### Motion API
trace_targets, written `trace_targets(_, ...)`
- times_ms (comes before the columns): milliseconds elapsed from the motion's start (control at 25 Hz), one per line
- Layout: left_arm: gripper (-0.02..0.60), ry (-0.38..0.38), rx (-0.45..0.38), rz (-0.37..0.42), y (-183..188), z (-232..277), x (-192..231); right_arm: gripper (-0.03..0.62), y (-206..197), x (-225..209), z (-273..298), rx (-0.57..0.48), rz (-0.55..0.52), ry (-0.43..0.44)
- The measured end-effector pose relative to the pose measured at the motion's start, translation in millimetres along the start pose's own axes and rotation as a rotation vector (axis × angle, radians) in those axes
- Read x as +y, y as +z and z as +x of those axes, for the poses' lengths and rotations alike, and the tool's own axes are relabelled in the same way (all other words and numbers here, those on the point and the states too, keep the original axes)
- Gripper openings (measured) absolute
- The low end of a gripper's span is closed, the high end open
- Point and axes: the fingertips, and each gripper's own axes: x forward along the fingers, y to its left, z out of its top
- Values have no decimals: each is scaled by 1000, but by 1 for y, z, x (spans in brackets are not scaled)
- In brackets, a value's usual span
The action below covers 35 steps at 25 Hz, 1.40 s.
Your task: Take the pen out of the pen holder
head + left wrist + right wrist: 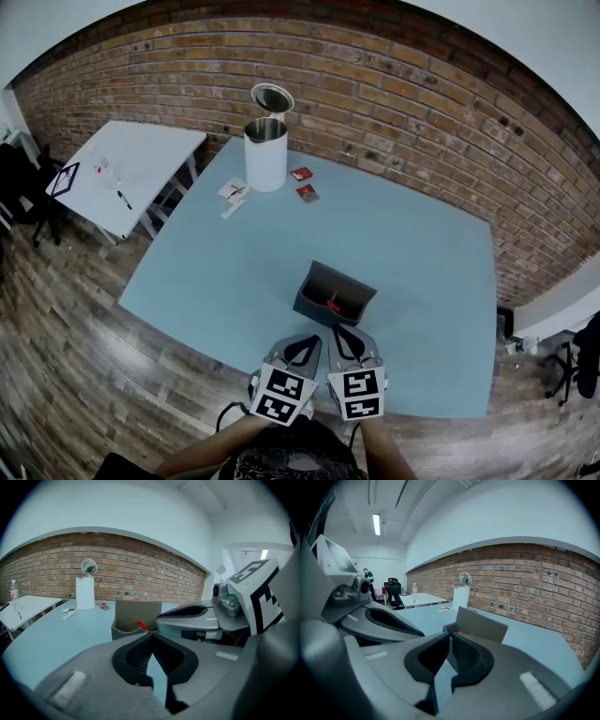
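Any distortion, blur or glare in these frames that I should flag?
Head view: strong fisheye bows the brick wall; floor softens at lower left; holder sharp. Left gripper view: black vignette corners; red pen readable. Right gripper view: ceiling light bright, no glare on the table.

I see a light blue table [234, 281]. A dark grey pen holder [333, 295] sits on it close to the near edge, about halfway along. A tall white can [265, 155] with its lid up stands by the far edge, near the far left corner. One small red packet [301, 173] and a second red packet [307, 193] lie just right of the can. Some white cards [233, 190] lie near it, toward the left edge.
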Motion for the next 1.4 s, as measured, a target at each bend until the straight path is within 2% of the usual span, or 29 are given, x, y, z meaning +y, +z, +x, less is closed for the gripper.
trace_targets(200,0,47,12,15,2,8,10,28,-1,-12,21,11,-69,10)
trace_targets(800,0,134,42,17,-2,15,27,77,-6,-22,57,33,-109,113)
trace_targets(1400,1,217,29,-41,-3,12,30,58,-12,-15,67,136,-221,199)
